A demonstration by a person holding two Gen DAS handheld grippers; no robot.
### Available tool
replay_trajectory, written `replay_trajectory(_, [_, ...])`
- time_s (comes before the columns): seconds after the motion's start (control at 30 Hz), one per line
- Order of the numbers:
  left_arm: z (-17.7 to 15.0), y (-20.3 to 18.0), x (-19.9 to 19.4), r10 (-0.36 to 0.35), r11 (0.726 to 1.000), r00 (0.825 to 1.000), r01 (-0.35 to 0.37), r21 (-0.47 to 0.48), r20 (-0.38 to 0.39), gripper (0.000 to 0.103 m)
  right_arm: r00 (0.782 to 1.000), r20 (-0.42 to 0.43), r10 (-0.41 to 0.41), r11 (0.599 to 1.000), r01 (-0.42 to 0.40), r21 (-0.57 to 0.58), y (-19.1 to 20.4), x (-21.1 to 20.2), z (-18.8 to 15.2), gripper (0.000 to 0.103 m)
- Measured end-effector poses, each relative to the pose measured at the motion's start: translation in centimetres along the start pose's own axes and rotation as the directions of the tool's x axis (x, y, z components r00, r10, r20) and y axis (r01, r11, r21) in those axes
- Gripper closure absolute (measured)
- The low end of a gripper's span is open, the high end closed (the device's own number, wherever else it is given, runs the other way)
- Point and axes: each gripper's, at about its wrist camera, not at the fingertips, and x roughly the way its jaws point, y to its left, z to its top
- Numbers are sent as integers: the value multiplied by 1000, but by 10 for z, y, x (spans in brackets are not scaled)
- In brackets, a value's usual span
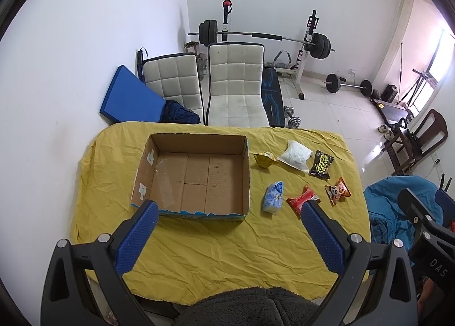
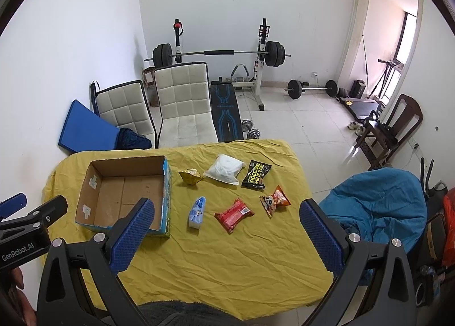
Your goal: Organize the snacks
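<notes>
An empty cardboard box stands on the left of the yellow-clothed table. To its right lie several snack packs: a blue-white one, a red one, an orange one, a black one, a white bag and a yellow one. My left gripper and right gripper hover open above the table's near side, holding nothing.
Two white chairs stand behind the table, with a blue pad against the wall. A weight bench and barbell rack fill the back. A blue beanbag sits right of the table.
</notes>
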Motion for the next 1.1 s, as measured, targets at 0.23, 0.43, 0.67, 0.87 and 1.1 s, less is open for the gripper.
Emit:
replay_trajectory(0.23, [4, 3, 3, 4, 1000, 1000, -4, 1, -5, 0, 1000, 2, 7, 1000, -7, -2, 2, 1, 1, 0])
replay_trajectory(0.43, [4, 6, 5, 8, 1000, 1000, -8, -2, -3, 0, 1000, 7, 15, 1000, -15, -4, 4, 5, 5, 0])
replay_trajectory(0.67, [5, 8, 9, 16, 1000, 1000, -16, -1, -16, 0, 1000, -4, 30, 1000, -30, 1, 4, 13, 5, 0])
replay_trajectory(0.87, [3, 2, 15, 18, 1000, 1000, -17, 9, -25, 0, 999, -18, 29, 999, -28, 24, -3, 27, 3, 0])
replay_trajectory(1.1, [21, -21, 51, 6, 999, 999, -4, 46, -42, 0, 997, -79, -25, 997, 30, 67, -38, 77, 4, 0])
